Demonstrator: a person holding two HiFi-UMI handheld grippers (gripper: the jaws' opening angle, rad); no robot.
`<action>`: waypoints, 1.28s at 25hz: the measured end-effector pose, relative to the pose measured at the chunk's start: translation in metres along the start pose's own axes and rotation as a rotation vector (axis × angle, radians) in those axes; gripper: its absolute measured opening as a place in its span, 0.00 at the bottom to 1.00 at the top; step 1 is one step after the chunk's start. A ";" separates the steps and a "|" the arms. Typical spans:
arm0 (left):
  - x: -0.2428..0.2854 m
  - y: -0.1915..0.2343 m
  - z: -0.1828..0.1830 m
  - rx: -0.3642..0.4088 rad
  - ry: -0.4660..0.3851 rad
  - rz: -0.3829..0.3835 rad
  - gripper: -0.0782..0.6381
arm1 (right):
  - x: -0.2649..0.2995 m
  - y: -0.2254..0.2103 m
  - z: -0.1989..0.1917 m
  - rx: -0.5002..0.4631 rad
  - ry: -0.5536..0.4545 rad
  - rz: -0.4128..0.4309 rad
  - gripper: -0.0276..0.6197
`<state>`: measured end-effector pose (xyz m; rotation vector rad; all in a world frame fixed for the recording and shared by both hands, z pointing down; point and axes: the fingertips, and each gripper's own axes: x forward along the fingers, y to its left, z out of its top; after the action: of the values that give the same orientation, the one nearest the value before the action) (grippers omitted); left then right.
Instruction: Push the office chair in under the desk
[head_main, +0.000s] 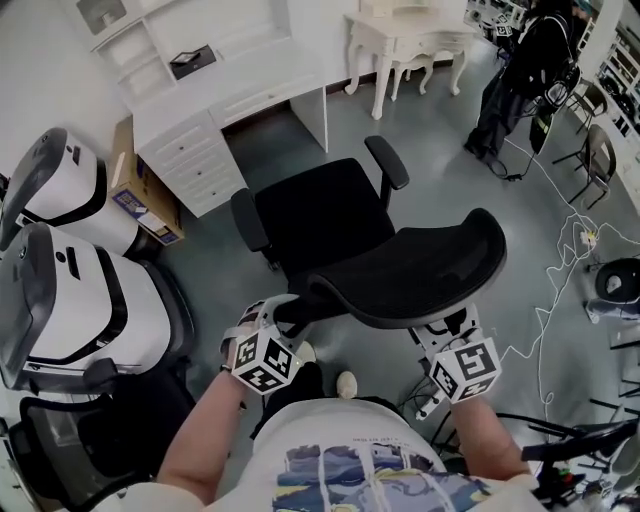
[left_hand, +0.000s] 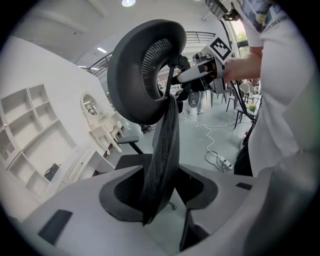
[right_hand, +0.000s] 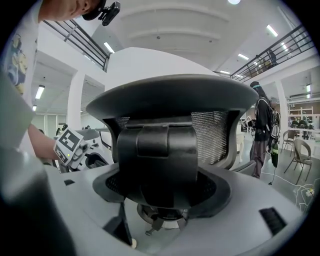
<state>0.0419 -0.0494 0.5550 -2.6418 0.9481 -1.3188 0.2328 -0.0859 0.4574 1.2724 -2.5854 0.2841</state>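
Head view, arms: both forearms reach forward from the body. The left gripper (head_main: 285, 310) is at the left edge of the backrest (head_main: 430, 265), and the right gripper (head_main: 440, 328) is under its right part.
Head view, chair: the office chair (head_main: 325, 215) stands on the floor (head_main: 420, 150), seat towards the white table (head_main: 265, 100), near its knee gap and not under it.
Left gripper view, jaws: partly open, closed on the backrest's thin mesh edge, which runs between them.
Right gripper view, jaws: set wide, clamped on the black bracket (right_hand: 157, 160) behind the backrest.
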 end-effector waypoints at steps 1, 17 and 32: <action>0.002 0.005 -0.001 0.001 0.000 -0.004 0.39 | 0.005 -0.001 0.001 0.001 0.004 -0.001 0.56; 0.029 0.092 -0.014 0.016 -0.014 -0.024 0.38 | 0.092 -0.019 0.027 0.011 -0.001 0.000 0.56; 0.056 0.189 -0.032 0.015 0.001 -0.016 0.37 | 0.190 -0.032 0.058 0.016 0.015 -0.004 0.56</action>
<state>-0.0515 -0.2264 0.5597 -2.6436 0.9149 -1.3251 0.1390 -0.2637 0.4617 1.2756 -2.5729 0.3136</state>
